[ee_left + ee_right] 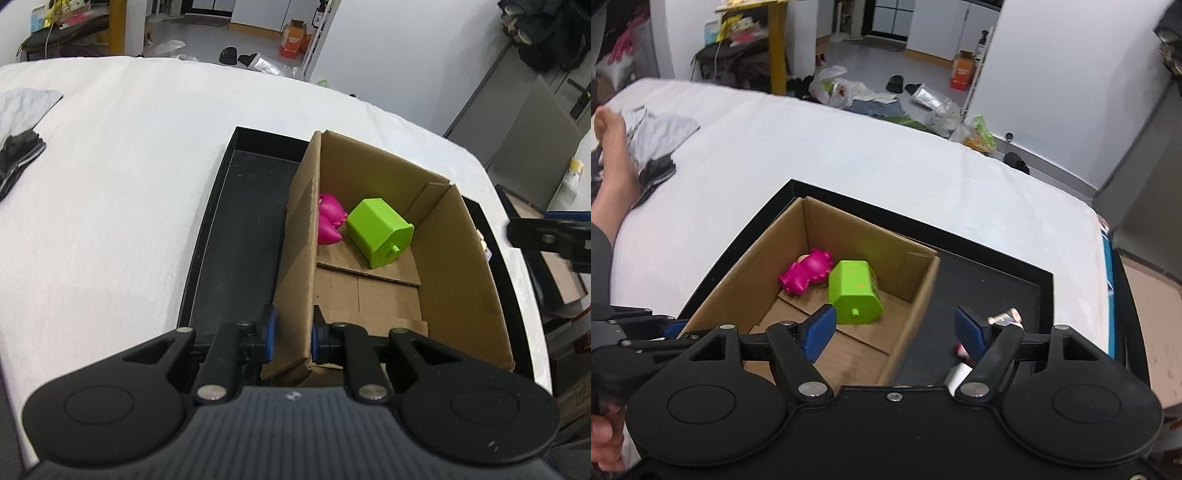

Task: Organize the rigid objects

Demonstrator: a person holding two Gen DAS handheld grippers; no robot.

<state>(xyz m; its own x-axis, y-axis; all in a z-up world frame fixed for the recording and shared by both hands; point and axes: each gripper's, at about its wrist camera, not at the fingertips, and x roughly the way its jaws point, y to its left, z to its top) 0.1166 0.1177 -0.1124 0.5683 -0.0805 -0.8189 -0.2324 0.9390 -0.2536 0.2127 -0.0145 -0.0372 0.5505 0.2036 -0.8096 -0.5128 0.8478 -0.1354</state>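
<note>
An open cardboard box [454, 258] stands inside a shallow black tray [236, 240] on a white-covered surface. In the box lie a pink toy figure [328, 219] and a lime green block [378, 232] with a small peg, side by side at the far end. My left gripper [293, 334] is shut on the box's near left wall, one blue pad on each side. My right gripper [895, 330] hovers open above the box's right wall [916, 314], holding nothing. The pink toy figure [807, 275] and the green block [855, 291] lie beyond its left finger.
Small white and pink items [1004, 315] and a white cylinder [958, 374] lie in the tray [997, 288] right of the box. A grey cloth [661, 133] and a person's bare foot [609, 147] lie at far left. Floor clutter lies beyond the far edge.
</note>
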